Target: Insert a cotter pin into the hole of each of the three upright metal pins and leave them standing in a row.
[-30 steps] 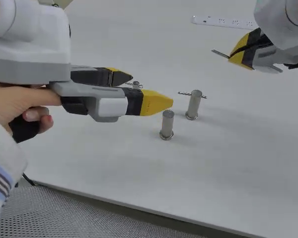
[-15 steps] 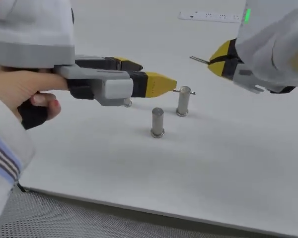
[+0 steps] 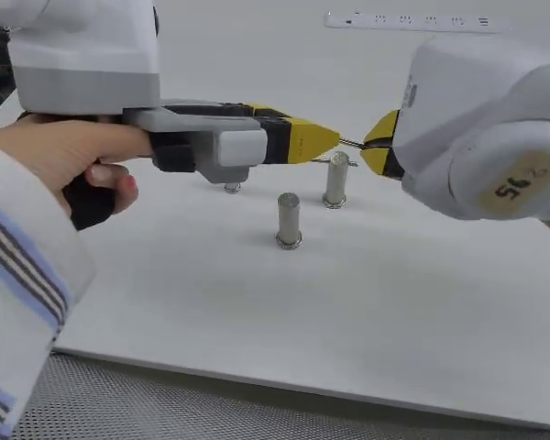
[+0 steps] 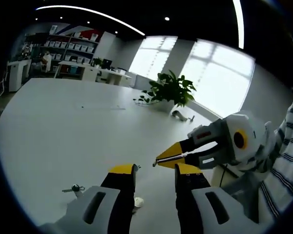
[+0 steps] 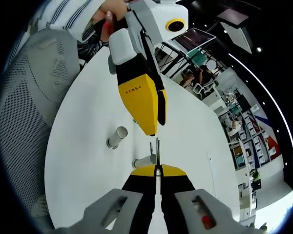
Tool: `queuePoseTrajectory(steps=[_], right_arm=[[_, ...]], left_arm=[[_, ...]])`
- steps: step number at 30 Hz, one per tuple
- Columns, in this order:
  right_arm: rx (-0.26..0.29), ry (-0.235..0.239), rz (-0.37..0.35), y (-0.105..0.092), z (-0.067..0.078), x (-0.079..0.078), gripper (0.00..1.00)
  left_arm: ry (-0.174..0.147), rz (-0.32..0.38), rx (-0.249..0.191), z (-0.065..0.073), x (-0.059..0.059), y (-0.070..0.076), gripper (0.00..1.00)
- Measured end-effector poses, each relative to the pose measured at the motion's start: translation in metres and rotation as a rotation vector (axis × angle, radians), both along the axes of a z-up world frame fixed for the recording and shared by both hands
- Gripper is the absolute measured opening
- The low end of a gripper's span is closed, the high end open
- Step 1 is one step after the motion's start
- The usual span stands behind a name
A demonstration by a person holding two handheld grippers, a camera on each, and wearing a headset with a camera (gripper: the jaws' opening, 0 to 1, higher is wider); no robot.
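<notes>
The right gripper (image 5: 157, 168) clenches 1 cotter pin (image 5: 157, 150) jutting ahead of its jaws, the left gripper (image 4: 155, 170) gapes empty just beyond its tip, and a skewed thrust could miss the hole of the bare metal pin (image 5: 117, 138) ahead-left and topple it.

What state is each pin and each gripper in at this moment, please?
Left gripper: open, empty.
Right gripper: shut on a cotter pin.
Front metal pin: upright, no cotter pin in it.
Right metal pin: upright, cross-pinned.
Left metal pin: base on the table, top hidden behind the left gripper.
</notes>
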State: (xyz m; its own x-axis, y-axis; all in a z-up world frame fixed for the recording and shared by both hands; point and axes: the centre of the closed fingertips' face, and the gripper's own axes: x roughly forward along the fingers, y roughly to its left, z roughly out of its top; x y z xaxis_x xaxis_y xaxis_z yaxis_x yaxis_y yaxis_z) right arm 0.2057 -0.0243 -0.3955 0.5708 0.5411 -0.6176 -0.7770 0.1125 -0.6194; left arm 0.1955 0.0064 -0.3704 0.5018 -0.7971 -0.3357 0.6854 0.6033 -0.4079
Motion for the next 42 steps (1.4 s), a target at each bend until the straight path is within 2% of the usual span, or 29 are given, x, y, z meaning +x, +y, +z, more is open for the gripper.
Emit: queuePoseTrajectory(steps=[9, 13, 18, 21, 25, 28, 32, 34, 39, 42], right_arm=[[0.025, -0.01, 0.018, 0.011, 0.003, -0.007, 0.0], [0.027, -0.009, 0.031, 0.015, 0.003, -0.011, 0.0], [0.029, -0.012, 0.044, 0.019, 0.004, -0.014, 0.0], [0.033, -0.009, 0.048, 0.021, 0.004, -0.015, 0.0], [0.029, -0.008, 0.054, 0.022, 0.004, -0.018, 0.0], [0.037, 0.002, 0.056, 0.023, 0.004, -0.019, 0.0], [0.039, -0.007, 0.058, 0.024, 0.004, -0.019, 0.0], [0.034, -0.015, 0.068, 0.024, 0.005, -0.019, 0.0], [0.02, -0.038, 0.083, 0.024, 0.007, -0.02, 0.0], [0.022, -0.042, 0.083, 0.023, 0.008, -0.019, 0.0]], left_arm=[[0.02, -0.012, 0.001, -0.01, 0.002, -0.006, 0.22], [0.02, -0.016, 0.018, -0.012, -0.002, -0.007, 0.16], [0.02, -0.034, 0.011, -0.011, -0.005, -0.009, 0.04], [0.021, -0.03, 0.02, -0.012, -0.005, -0.008, 0.01], [0.025, -0.035, 0.024, -0.014, -0.006, -0.007, 0.0], [0.017, -0.056, 0.047, -0.018, -0.009, -0.006, 0.0], [0.038, -0.041, 0.029, -0.016, -0.01, -0.006, 0.0], [0.02, -0.043, 0.037, -0.015, -0.01, -0.006, 0.0], [0.026, -0.035, 0.028, -0.014, -0.011, -0.007, 0.0], [0.05, -0.02, 0.002, -0.012, -0.011, -0.007, 0.0]])
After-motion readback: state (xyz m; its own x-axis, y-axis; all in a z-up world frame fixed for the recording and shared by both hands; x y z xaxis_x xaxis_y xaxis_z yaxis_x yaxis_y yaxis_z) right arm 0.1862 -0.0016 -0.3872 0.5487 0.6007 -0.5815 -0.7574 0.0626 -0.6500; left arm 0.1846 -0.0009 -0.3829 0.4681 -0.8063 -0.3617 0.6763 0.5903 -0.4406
